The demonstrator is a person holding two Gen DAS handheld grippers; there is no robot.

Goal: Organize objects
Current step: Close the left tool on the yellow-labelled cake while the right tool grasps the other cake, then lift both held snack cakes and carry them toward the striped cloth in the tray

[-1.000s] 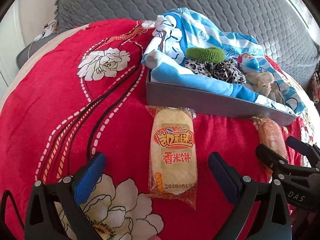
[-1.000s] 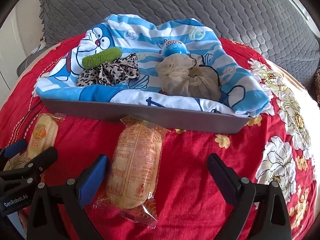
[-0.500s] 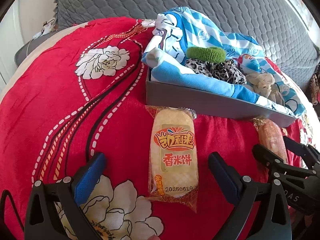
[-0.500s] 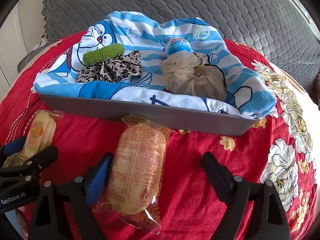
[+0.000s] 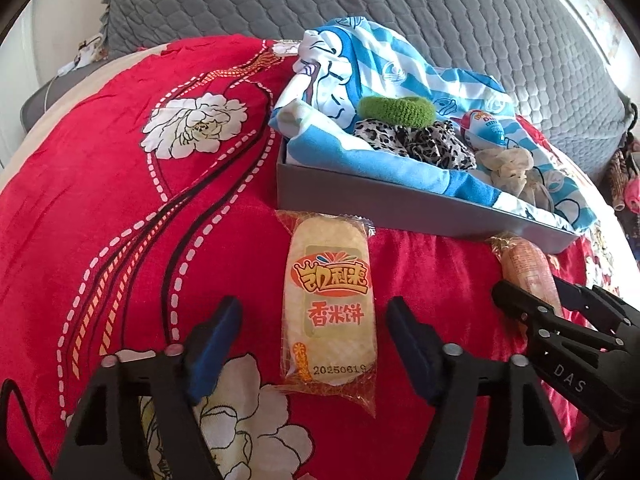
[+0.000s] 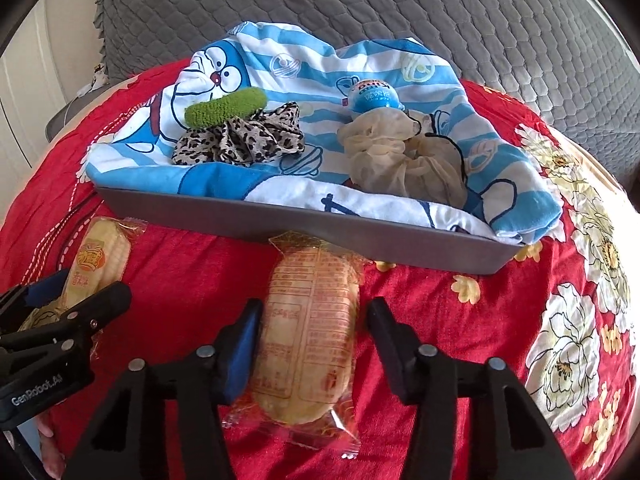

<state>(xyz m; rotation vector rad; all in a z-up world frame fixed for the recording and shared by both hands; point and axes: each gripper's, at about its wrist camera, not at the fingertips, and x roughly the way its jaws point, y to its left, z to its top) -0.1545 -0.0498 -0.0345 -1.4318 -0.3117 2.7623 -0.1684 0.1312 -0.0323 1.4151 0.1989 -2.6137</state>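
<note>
The left gripper (image 5: 314, 344) is closing its jaws around a face-up rice cracker packet (image 5: 330, 308); the blue pads (image 5: 214, 344) are standing clear of the wrapper on both sides. The right gripper (image 6: 310, 344) is also closing, straddling a second, label-down cracker packet (image 6: 308, 336); its left pad is sitting just beside the wrapper edge, and contact cannot be confirmed. Both packets are lying on the red floral bedspread (image 5: 100, 216), their far ends just in front of the grey tray (image 6: 360, 236). The tray is holding a blue cartoon cloth (image 6: 304, 64), a green scrunchie (image 6: 226, 106), a leopard scrunchie (image 6: 240, 140), a beige scrunchie (image 6: 396, 156) and a blue egg-shaped capsule (image 6: 372, 96).
</note>
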